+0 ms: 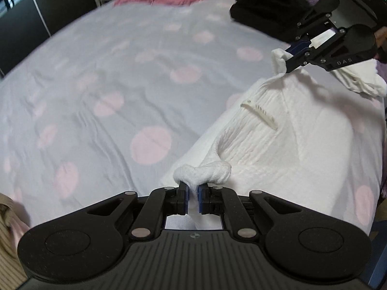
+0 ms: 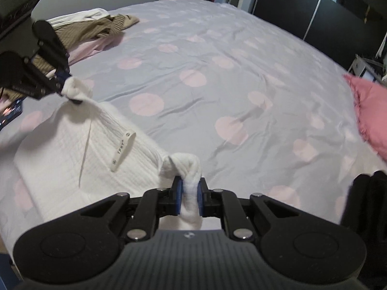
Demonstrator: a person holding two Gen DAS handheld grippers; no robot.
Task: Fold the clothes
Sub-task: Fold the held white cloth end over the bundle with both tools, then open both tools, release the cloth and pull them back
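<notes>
A white ribbed garment (image 1: 278,145) with a small neck label (image 1: 258,113) hangs stretched between both grippers over the bed. My left gripper (image 1: 193,199) is shut on a bunched corner of it at the bottom of the left wrist view. It also shows in the right wrist view, left gripper (image 2: 63,82), pinching the far corner. My right gripper (image 2: 189,198) is shut on the near bunched corner of the white garment (image 2: 79,154), and appears in the left wrist view as right gripper (image 1: 291,56). The label (image 2: 122,151) faces up.
The bed sheet (image 1: 108,84) is pale lilac with pink dots. A pink pillow (image 2: 370,113) lies at its far side. A heap of brown striped and white clothes (image 2: 96,27) sits at one corner. Black clothing (image 1: 268,12) and a purple item lie near the right hand.
</notes>
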